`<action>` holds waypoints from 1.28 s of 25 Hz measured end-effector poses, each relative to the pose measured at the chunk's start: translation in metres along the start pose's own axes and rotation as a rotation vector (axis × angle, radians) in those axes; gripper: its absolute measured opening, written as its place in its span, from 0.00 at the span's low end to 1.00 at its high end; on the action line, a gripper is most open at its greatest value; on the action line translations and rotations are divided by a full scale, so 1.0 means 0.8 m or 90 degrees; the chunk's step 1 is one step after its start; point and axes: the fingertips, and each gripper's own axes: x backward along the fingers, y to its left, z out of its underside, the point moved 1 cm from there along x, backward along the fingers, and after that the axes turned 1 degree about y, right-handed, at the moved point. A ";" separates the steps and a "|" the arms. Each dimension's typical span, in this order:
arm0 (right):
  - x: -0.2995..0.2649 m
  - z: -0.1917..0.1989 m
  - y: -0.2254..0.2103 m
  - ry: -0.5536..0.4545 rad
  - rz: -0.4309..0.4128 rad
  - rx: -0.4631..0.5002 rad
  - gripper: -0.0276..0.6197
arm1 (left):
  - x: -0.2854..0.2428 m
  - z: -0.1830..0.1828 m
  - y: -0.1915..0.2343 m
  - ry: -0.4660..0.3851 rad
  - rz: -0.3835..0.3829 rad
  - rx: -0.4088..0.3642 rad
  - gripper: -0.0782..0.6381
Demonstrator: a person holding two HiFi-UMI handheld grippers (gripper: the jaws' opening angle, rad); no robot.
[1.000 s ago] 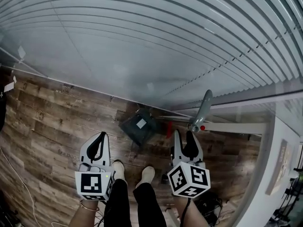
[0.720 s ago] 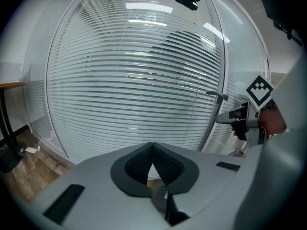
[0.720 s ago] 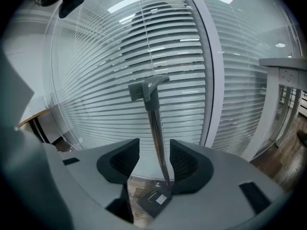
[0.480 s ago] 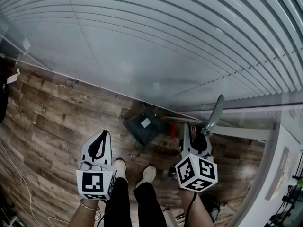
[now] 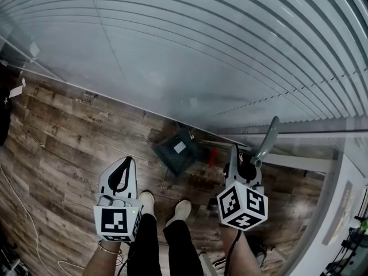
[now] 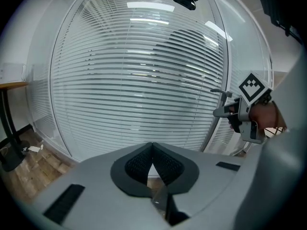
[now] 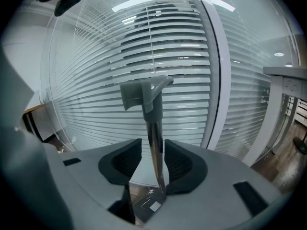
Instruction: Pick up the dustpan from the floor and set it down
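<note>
Closing on dustpan point(image 5: 169, 156) handle point(image 7: 154, 123), right tool point(image 7: 152, 153); label point(image 5: 180, 147) unreadable.

Floor: we see a brown wood floor point(image 5: 69, 137) under us.
Wall: we see a big glass wall with white blinds point(image 5: 172, 50) standing where the floor ends.
Shoes: we see two pale shoes point(image 5: 145, 203) side by side on the floor.
Table: we see a brown table top point(image 6: 9, 86) on a black leg, near the glass.
</note>
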 end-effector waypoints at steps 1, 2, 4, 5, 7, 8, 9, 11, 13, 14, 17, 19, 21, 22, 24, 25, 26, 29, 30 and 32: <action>0.000 -0.001 0.000 -0.004 0.003 0.002 0.29 | 0.000 -0.001 0.001 -0.002 -0.003 -0.001 0.13; 0.000 -0.002 0.000 -0.007 0.005 0.003 0.27 | 0.001 -0.001 0.002 -0.005 -0.005 -0.001 0.13; 0.000 -0.004 -0.001 -0.011 0.011 0.003 0.25 | 0.002 -0.001 0.005 -0.005 -0.008 -0.001 0.13; 0.000 -0.005 -0.002 -0.013 0.015 0.003 0.23 | 0.003 0.000 0.005 -0.004 -0.009 -0.002 0.13; 0.001 -0.005 -0.005 -0.015 0.022 0.005 0.21 | 0.005 0.002 0.006 -0.002 -0.012 -0.006 0.13; 0.001 -0.005 -0.006 -0.015 0.025 0.007 0.21 | 0.006 0.003 0.007 0.000 -0.013 -0.008 0.13; 0.002 -0.005 -0.005 -0.014 0.027 0.009 0.21 | 0.007 0.003 0.007 0.001 -0.013 -0.010 0.13; 0.002 -0.004 -0.004 -0.012 0.030 0.014 0.20 | 0.008 0.004 0.007 0.002 -0.013 -0.010 0.13; 0.005 -0.003 -0.002 -0.010 0.032 0.020 0.20 | 0.009 0.002 0.005 0.001 -0.013 -0.008 0.13; 0.006 -0.002 -0.003 -0.011 0.032 0.022 0.20 | 0.009 0.001 0.003 0.000 -0.012 -0.007 0.13; 0.014 0.000 -0.003 -0.012 0.033 0.025 0.20 | 0.010 -0.002 -0.006 -0.005 0.000 -0.004 0.13; 0.020 0.001 -0.001 -0.011 0.035 0.029 0.20 | 0.012 -0.003 -0.011 -0.004 0.007 -0.004 0.13; 0.029 0.002 0.002 -0.013 0.033 0.033 0.20 | 0.016 -0.006 -0.014 -0.007 0.010 0.002 0.13; 0.033 0.002 0.004 -0.013 0.031 0.035 0.20 | 0.017 -0.008 -0.016 -0.010 0.012 -0.002 0.13; 0.042 0.003 0.008 -0.013 0.026 0.037 0.20 | 0.020 -0.013 -0.019 -0.017 0.019 -0.022 0.13; 0.046 0.003 0.011 -0.013 0.022 0.040 0.20 | 0.022 -0.016 -0.021 -0.021 0.021 -0.028 0.13; 0.052 0.002 0.013 -0.014 0.019 0.044 0.20 | 0.024 -0.020 -0.023 -0.023 0.023 -0.028 0.13; 0.073 -0.007 0.020 -0.023 0.006 0.061 0.20 | 0.035 -0.034 -0.033 -0.032 0.028 -0.025 0.13; 0.080 -0.012 0.022 -0.027 0.001 0.064 0.20 | 0.039 -0.040 -0.036 -0.036 0.031 -0.030 0.13; 0.092 -0.025 0.026 -0.036 -0.006 0.067 0.20 | 0.046 -0.052 -0.040 -0.042 0.035 -0.048 0.13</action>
